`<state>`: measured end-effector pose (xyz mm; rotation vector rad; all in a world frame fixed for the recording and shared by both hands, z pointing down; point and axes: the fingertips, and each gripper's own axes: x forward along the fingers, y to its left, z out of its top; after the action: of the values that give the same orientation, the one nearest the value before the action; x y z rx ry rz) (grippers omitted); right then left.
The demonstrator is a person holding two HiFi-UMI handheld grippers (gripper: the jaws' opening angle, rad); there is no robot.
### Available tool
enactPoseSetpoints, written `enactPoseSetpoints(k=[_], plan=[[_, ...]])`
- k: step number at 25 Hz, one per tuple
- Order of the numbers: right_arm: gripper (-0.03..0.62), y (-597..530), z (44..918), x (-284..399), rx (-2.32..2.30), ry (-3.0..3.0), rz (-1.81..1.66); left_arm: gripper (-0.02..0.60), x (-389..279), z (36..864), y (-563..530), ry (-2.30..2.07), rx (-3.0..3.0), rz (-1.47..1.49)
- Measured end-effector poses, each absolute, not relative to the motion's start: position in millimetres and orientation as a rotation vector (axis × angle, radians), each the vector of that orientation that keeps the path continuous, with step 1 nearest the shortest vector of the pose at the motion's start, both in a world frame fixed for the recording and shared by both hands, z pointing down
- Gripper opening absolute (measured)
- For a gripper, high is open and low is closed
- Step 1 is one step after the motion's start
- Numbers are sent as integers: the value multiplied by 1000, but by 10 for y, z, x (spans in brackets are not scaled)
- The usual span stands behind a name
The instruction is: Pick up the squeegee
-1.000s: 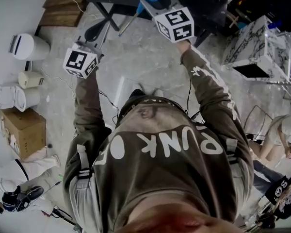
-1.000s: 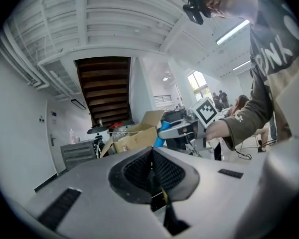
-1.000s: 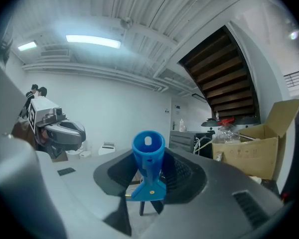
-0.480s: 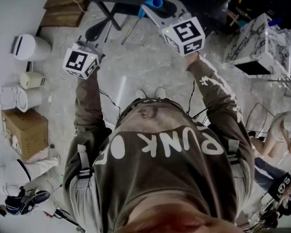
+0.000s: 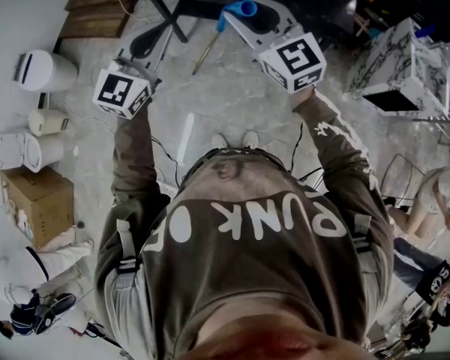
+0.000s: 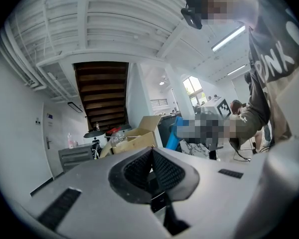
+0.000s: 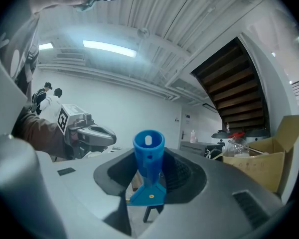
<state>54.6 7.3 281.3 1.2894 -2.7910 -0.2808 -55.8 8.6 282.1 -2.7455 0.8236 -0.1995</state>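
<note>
I'm pinching the blue squeegee by its handle in my right gripper, holding it up clear of the floor and squeezing firmly so its hanging end isn't swinging, while my left gripper is hovering pressed together, empty.

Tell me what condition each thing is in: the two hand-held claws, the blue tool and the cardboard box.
Left gripper: shut, nothing between its jaws.
Right gripper: shut on the squeegee.
Squeegee: gripped at its blue handle.
Cardboard box: open, flap raised.
</note>
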Motion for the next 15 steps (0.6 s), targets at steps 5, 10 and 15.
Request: enactPoseSetpoints(k=[5,10,15], plan=[[160,121,2810,477,1283,-2798,-285,2,-642,2776,102,818,-2745,-189],[160,127,2825,449,1269,-2802,-293,2,-651,2771,99,808,-2746,-187],[160,145,2829,484,1255,-2807,-295,2,-605,2760,114,803,-2745,-184]])
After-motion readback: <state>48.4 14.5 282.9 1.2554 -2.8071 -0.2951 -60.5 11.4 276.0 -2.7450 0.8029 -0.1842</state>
